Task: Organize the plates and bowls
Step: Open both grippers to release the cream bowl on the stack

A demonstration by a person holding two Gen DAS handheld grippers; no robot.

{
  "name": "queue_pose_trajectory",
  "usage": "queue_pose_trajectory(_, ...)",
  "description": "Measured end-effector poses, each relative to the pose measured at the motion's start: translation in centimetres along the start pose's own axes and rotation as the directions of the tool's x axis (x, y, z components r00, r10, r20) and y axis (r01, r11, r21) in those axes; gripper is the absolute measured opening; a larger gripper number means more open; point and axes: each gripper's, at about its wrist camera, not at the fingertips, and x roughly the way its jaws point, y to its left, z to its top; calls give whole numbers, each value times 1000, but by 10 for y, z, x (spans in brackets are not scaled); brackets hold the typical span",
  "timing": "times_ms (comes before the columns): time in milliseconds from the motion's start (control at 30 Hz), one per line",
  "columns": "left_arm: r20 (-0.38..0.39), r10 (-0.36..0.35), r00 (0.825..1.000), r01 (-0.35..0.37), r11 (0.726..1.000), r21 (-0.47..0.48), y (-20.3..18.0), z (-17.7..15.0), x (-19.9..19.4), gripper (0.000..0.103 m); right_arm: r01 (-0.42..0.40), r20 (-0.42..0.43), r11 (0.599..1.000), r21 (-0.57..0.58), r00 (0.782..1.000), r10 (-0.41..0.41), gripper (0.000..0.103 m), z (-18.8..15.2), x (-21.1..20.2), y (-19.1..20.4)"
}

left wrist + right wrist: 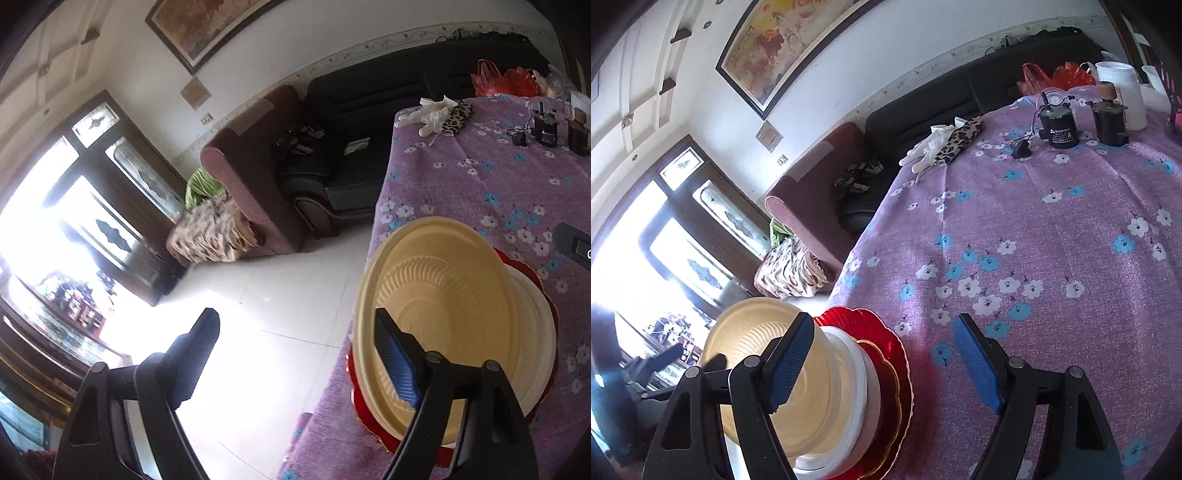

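Left tongs, as we see them, gape wide and released beside the yellow bowl; right tongs likewise grasp nothing. Bowls stack on the red plate at the floral-clothed surface edge, sofa behind.

Black sofa, framed painting, bright window

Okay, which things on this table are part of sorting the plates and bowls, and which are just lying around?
Part of the job:
cream bowl
white bowls under it
red plates at the bottom

Just lying about:
white glove
leopard-print cloth
two small black motors
white container
red plastic bags
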Motion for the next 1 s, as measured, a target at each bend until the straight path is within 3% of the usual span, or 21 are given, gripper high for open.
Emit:
queue_pose_trajectory(33,37,91,995,-93,995,47,-5,3,-5,102,0,1,1000,3,1000,0,82,0,0,-1)
queue_pose_trajectory(100,92,233,968,-242,966,95,-9,6,-10,103,28,16,1000,-11,1000,-27,82,-1,0,-2)
queue_pose_trajectory(133,100,264,959,-274,956,107,-10,8,-11,103,43,19,999,-17,999,-42,82,-2,-2,-2)
queue_pose_trajectory(167,99,226,969,-237,965,115,-11,9,-12,103,45,19,999,-13,999,-44,82,-2,0,-4)
queue_pose_trajectory(233,39,12,999,-16,995,93,-7,13,-8,103,35,16,999,-3,999,-35,82,-2,0,-5)
queue_pose_trajectory(267,-19,-129,991,129,991,45,-2,13,-1,103,37,15,999,-6,999,-37,82,-2,0,-5)
queue_pose_trajectory(300,-70,-248,966,247,969,-14,4,13,8,103,41,16,999,-10,999,-40,82,-2,0,-5)
queue_pose_trajectory(367,-111,-371,922,361,927,-105,13,9,21,103,39,15,999,-17,999,-39,82,-3,0,-4)
queue_pose_trajectory(600,-4,-455,890,436,856,-277,70,-2,12,103,38,50,999,-24,998,-37,82,-2,-6,-3)
queue_pose_trajectory(667,36,-443,896,434,855,-284,84,0,7,103,40,51,999,-24,998,-38,82,-1,-6,-3)
queue_pose_trajectory(733,29,-441,897,429,854,-295,89,3,12,103,44,50,999,-23,998,-43,82,-1,-5,-3)
queue_pose_trajectory(767,16,-476,880,458,837,-301,87,3,18,103,46,50,999,-22,998,-45,82,-1,-5,-3)
queue_pose_trajectory(833,14,-570,822,546,780,-306,77,3,25,103,52,51,998,-19,997,-51,82,-1,-5,-5)
queue_pose_trajectory(900,4,-618,787,590,749,-303,61,0,27,103,58,59,998,-12,997,-58,82,0,-5,-7)
queue_pose_trajectory(1000,-7,-618,786,586,749,-311,56,-3,27,103,65,65,998,-3,996,-65,82,0,-6,-9)
